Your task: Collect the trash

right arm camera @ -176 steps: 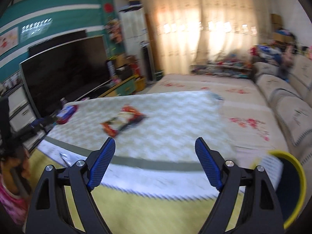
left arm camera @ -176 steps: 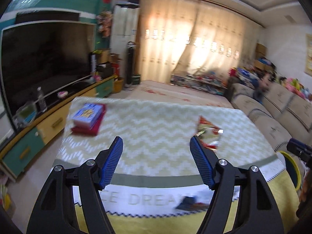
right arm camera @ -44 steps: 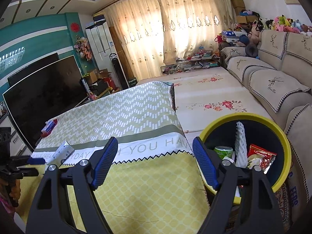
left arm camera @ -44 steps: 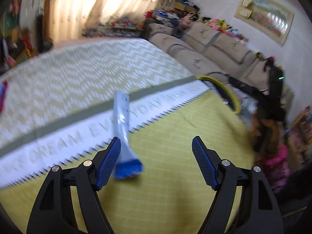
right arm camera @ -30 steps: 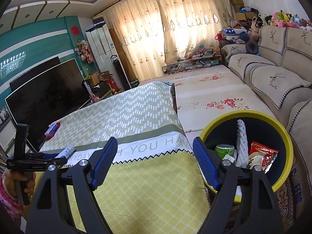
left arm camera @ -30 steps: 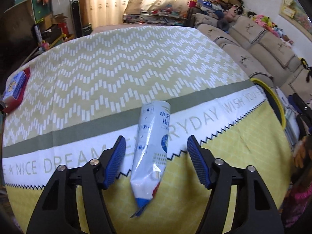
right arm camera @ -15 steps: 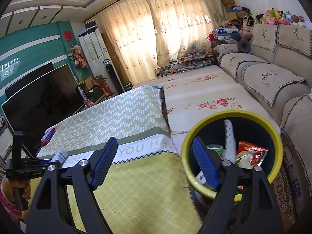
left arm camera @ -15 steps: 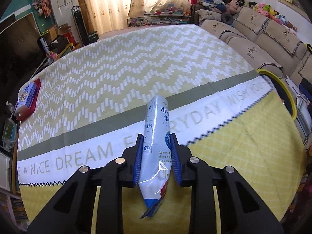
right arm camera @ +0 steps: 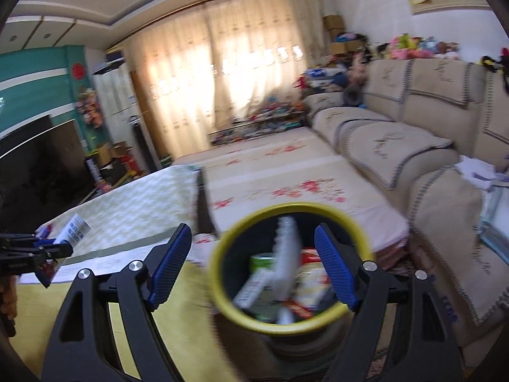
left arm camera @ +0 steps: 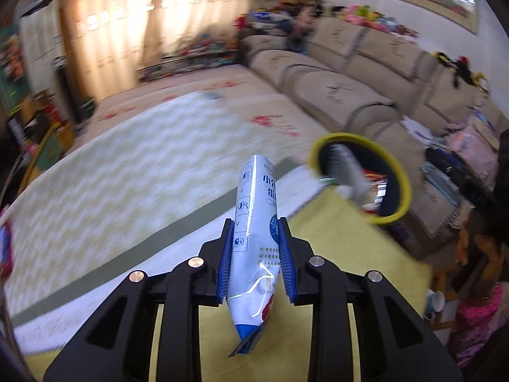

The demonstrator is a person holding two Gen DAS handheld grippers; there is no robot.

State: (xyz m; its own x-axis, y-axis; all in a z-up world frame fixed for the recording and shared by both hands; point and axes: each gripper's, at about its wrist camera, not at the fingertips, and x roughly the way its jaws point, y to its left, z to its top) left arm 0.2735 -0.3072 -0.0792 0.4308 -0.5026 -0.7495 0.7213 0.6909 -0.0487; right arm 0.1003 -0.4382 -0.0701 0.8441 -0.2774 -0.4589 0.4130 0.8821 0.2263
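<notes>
My left gripper (left arm camera: 254, 238) is shut on a white and blue snack wrapper (left arm camera: 256, 222), held up above the yellow and green tablecloth (left arm camera: 127, 175). The black trash bin with a yellow rim (left arm camera: 397, 172) stands to the right ahead, holding several pieces of trash. In the right wrist view my right gripper (right arm camera: 253, 258) is open and empty, right over the bin (right arm camera: 222, 286). The left gripper with the wrapper (right arm camera: 74, 227) shows at the far left of that view.
A beige sofa (right arm camera: 413, 146) runs along the right wall, close behind the bin. A floral rug (right arm camera: 286, 172) lies past the table. A TV (right arm camera: 38, 159) and cabinet stand at the left. A red and blue box (left arm camera: 4, 245) lies at the table's left edge.
My left gripper has lifted the wrapper off the table and swung right toward the bin. My right gripper has moved closer, over the bin's opening.
</notes>
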